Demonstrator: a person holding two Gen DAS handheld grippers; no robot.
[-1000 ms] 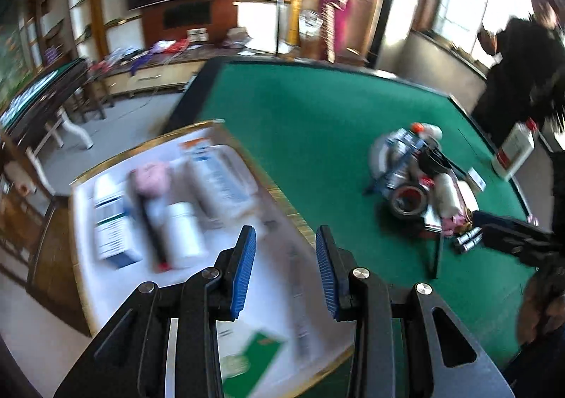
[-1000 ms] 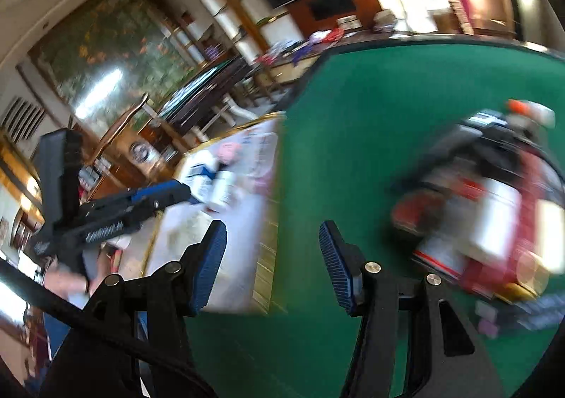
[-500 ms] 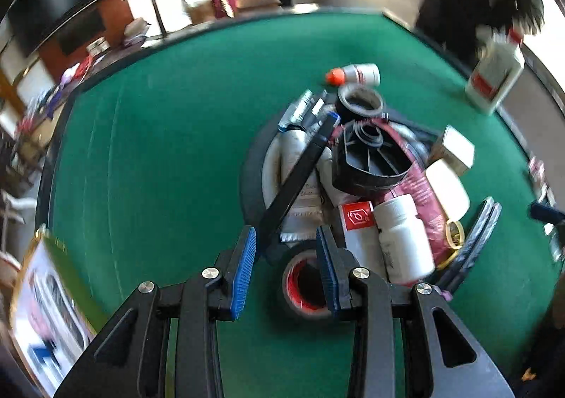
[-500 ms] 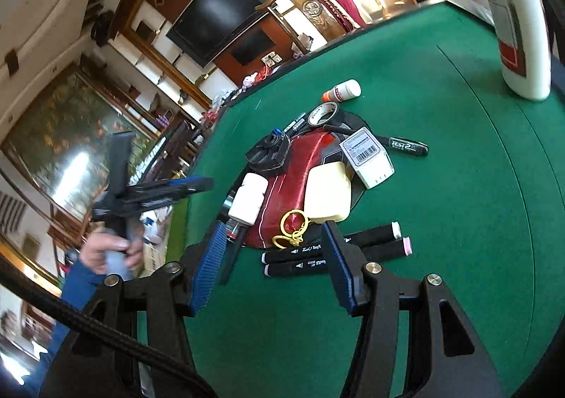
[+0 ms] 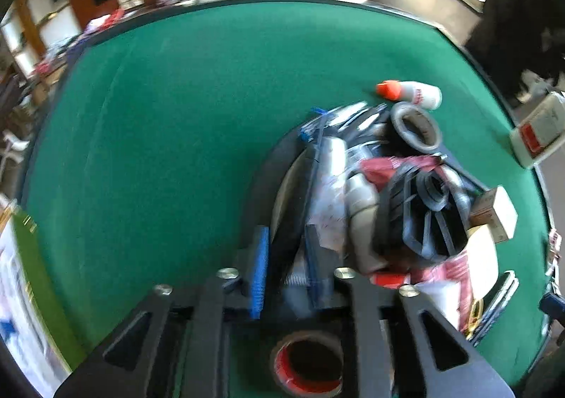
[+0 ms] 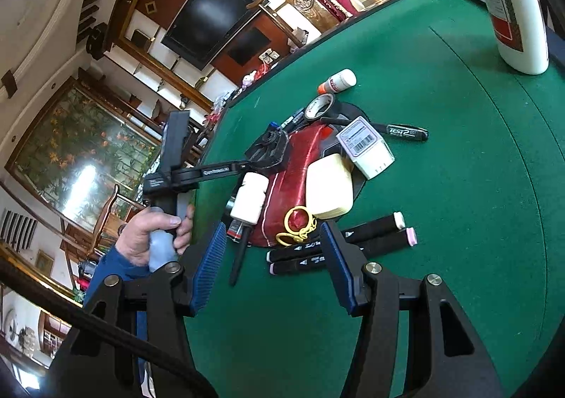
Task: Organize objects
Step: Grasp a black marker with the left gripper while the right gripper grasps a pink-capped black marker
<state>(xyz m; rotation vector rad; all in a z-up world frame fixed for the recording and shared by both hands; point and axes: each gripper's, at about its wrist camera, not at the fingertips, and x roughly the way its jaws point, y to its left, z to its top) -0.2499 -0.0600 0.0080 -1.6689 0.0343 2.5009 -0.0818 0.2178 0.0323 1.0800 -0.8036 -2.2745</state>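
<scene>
A heap of small things lies on the green felt table [image 5: 169, 122]: a red pouch [image 6: 300, 165], a black spool [image 5: 420, 211], a white bottle [image 6: 250, 198], tape rolls and two black markers [image 6: 339, 246]. My left gripper [image 5: 286, 232] points steeply down at the heap's left side, and its jaws are closing on a long black bar [image 5: 300, 200] that fills the gap between the blue pads. In the right wrist view a hand holds that left gripper [image 6: 243, 165] out to the spool. My right gripper [image 6: 272, 226] stands open and holds nothing, just short of the markers and a yellow key ring [image 6: 296, 225].
A red-cored tape roll [image 5: 307, 362] lies under the left gripper. A tall white bottle [image 6: 512, 9] stands at the table's far right edge, with a small orange-capped bottle [image 6: 337, 80] behind the heap. A gold-rimmed tray [image 5: 21, 274] shows at the left. A person in black stands beyond the table.
Both grippers swung from the tray over to the heap and then settled. The left gripper dropped lower and narrowed its jaws around the black bar. The right gripper's jaws kept the same width.
</scene>
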